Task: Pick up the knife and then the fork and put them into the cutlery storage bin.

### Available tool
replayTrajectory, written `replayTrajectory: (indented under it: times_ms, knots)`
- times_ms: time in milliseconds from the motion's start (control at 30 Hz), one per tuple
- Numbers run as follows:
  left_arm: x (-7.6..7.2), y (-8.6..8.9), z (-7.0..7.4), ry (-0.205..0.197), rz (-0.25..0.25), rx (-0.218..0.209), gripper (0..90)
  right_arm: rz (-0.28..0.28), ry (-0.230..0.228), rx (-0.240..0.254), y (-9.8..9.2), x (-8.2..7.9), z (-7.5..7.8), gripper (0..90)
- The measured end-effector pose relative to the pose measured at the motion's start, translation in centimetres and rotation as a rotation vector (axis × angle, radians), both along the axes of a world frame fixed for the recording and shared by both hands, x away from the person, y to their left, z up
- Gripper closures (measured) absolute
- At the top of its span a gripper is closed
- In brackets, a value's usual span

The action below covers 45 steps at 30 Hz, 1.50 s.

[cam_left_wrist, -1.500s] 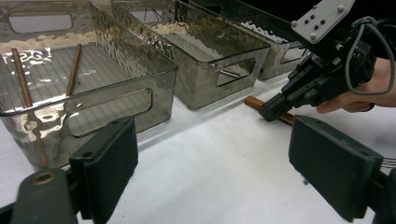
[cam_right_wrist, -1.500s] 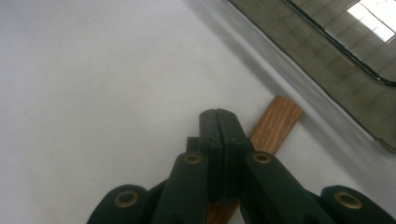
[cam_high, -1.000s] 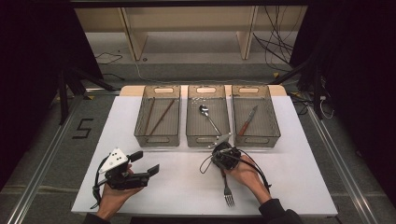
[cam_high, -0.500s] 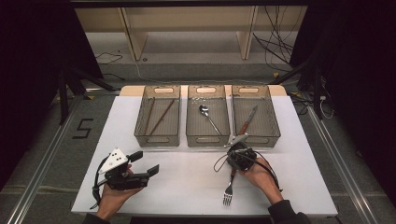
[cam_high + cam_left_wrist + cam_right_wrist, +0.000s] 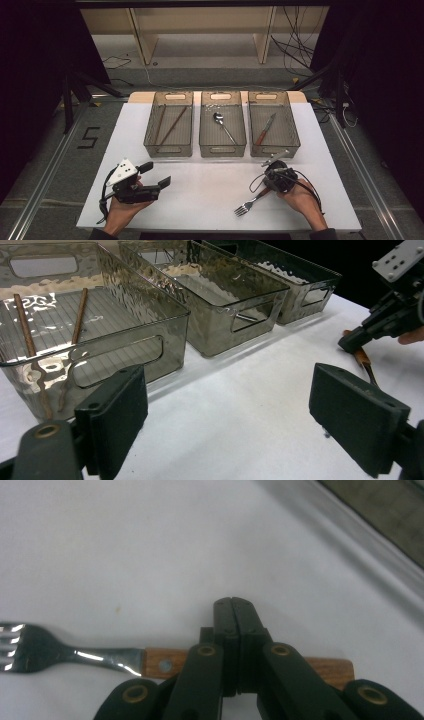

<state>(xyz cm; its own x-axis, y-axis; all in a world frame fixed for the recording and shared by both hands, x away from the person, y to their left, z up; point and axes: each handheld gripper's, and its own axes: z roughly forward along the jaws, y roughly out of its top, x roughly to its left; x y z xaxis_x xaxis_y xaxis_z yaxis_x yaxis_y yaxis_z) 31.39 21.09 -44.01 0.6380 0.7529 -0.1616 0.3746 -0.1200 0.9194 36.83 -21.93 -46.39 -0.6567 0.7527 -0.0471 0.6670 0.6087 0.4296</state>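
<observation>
A fork with a wooden handle lies on the white table at the front right, tines toward the front left. My right gripper is shut on its handle, held by a hand. In the right gripper view the two jaws are pressed together across the fork's wooden handle. At the front left a hand holds my left gripper open, with nothing between its jaws. From there the right gripper appears farther off.
Three smoky clear bins stand in a row at the back of the table: the left bin holds chopsticks, the middle bin a spoon, the right bin a knife. Dark floor surrounds the table.
My right gripper has moved right with the fork's handle, and the fork has swung from upright to slanting. The left gripper has not moved.
</observation>
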Motion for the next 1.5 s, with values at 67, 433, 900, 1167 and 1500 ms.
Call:
replayTrajectory:
  times_ms: [67, 433, 900, 1167, 1500]
  knots:
    - [0.0, 0.0, 0.0, -0.001, -0.001, 0.002, 15.3, -0.003, 0.009, -0.004, -0.4, -0.4, 0.1, 90.0]
    - [0.0, 0.0, 0.0, -0.002, -0.001, 0.004, 15.3, 0.013, 0.018, 0.021, -1.7, -1.2, 0.9, 82.2]
    - [0.0, -0.1, 0.0, 0.000, -0.001, 0.004, 15.3, 0.290, 0.011, -0.056, -1.3, -1.5, 3.1, 25.3]
    - [0.0, -0.1, 0.0, 0.000, 0.000, 0.005, 15.3, 0.358, 0.054, -0.120, -0.3, -1.4, 2.7, 26.3]
    - [0.0, -0.1, 0.0, 0.001, -0.001, 0.004, 15.3, 0.398, 0.093, -0.184, 0.0, -1.4, 1.7, 34.1]
